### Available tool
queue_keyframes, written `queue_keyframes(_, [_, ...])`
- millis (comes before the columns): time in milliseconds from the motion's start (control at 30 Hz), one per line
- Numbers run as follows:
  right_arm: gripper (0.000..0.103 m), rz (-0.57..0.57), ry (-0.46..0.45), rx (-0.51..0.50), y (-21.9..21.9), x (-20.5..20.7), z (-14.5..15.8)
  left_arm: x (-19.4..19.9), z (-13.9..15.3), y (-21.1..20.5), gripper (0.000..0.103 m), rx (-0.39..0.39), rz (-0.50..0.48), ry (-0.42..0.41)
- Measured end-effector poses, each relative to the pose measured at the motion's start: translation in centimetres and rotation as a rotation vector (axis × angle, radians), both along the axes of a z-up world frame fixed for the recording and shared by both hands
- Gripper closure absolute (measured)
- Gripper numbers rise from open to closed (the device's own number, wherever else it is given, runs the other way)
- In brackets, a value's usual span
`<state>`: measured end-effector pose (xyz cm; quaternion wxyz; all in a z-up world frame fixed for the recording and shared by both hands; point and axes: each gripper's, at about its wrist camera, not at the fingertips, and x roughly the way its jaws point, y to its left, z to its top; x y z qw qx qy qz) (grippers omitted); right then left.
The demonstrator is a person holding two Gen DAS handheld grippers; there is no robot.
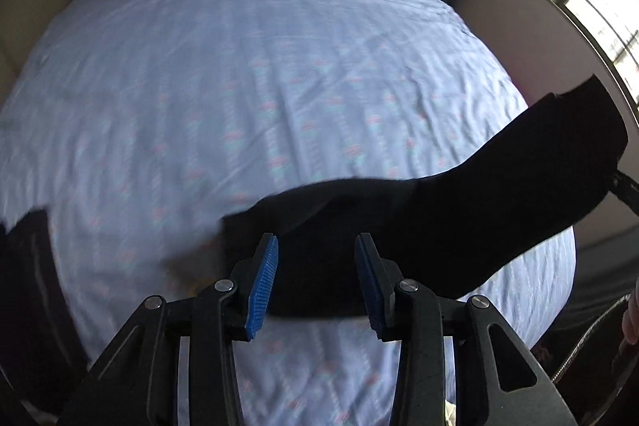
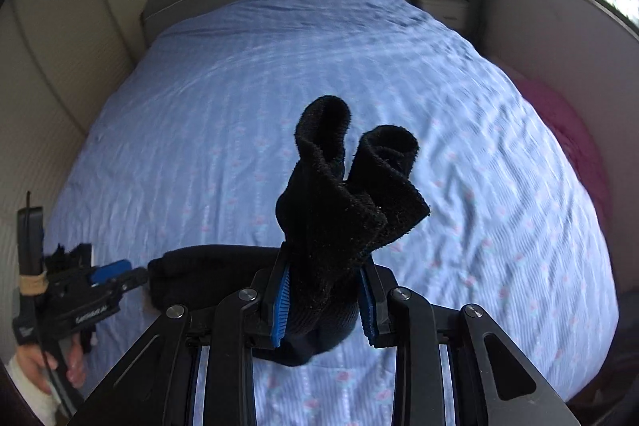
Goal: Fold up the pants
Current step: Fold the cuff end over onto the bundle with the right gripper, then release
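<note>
Black pants (image 2: 339,226) (soft, fuzzy) bunch between the right gripper (image 2: 324,300) pads, squeezed tight, mid-frame over the blue bedsheet (image 2: 239,106). The left gripper (image 1: 315,284) gapes, clear of cloth.

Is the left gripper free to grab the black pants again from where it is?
Probably yes. The left gripper is open with the black pants just beyond its pads, nothing between; the right gripper holds the other end.
</note>
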<state>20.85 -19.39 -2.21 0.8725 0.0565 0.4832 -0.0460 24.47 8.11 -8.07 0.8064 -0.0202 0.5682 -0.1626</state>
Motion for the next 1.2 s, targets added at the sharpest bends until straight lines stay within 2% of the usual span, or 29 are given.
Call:
queue_keyframes(167, [0.073, 0.128, 0.013, -0.034, 8.1, 2.4, -1.0, -2.6, -0.8, 5.4, 0.064, -0.017, 0.129, 0.039])
queue_keyframes(267, [0.073, 0.215, 0.059, -0.086, 13.6, 3.2, -3.2, -3.2, -0.9, 7.7, 0.064, -0.025, 0.159, 0.053])
queue_keyframes(400, [0.075, 0.294, 0.13, -0.088, 19.0, 2.4, -6.5, -3.7, -0.6, 10.1, 0.063, -0.01, 0.169, 0.035])
queue_keyframes(533, [0.077, 0.366, 0.175, -0.095, 22.4, 1.5, -9.9, -4.0, -0.8, 12.9, 0.062, -0.028, 0.172, 0.037])
queue_keyframes(667, [0.077, 0.428, 0.268, -0.124, 25.6, 1.7, -14.3, -4.1, -1.7, 14.2, 0.062, -0.018, 0.163, 0.049])
queue_keyframes(733, [0.074, 0.448, 0.304, -0.124, 26.5, 1.6, -15.7, -4.3, -2.1, 14.8, 0.062, -0.014, 0.16, 0.055])
queue_keyframes(800, [0.063, 0.443, 0.334, -0.1, 26.7, 1.8, -16.7, -4.2, -2.7, 15.3, 0.06, -0.013, 0.161, 0.063])
queue_keyframes(833, [0.059, 0.439, 0.343, -0.076, 26.7, 1.9, -16.9, -4.2, -2.8, 15.6, 0.059, -0.013, 0.167, 0.066])
queue_keyframes(900, [0.044, 0.432, 0.359, 0.002, 26.5, 2.1, -16.9, -4.3, -2.9, 16.0, 0.056, -0.019, 0.181, 0.067])
queue_keyframes(1000, [0.044, 0.424, 0.353, 0.065, 25.8, 1.9, -15.4, -4.4, -2.4, 16.4, 0.051, -0.021, 0.203, 0.053])
queue_keyframes(1133, [0.044, 0.43, 0.319, 0.194, 24.2, 0.0, -11.3, -4.5, -0.7, 15.9, 0.045, -0.01, 0.197, 0.002])
queue_keyframes(1200, [0.036, 0.419, 0.276, 0.206, 22.9, -1.3, -9.2, -4.7, 0.1, 15.1, 0.043, -0.012, 0.181, -0.016])
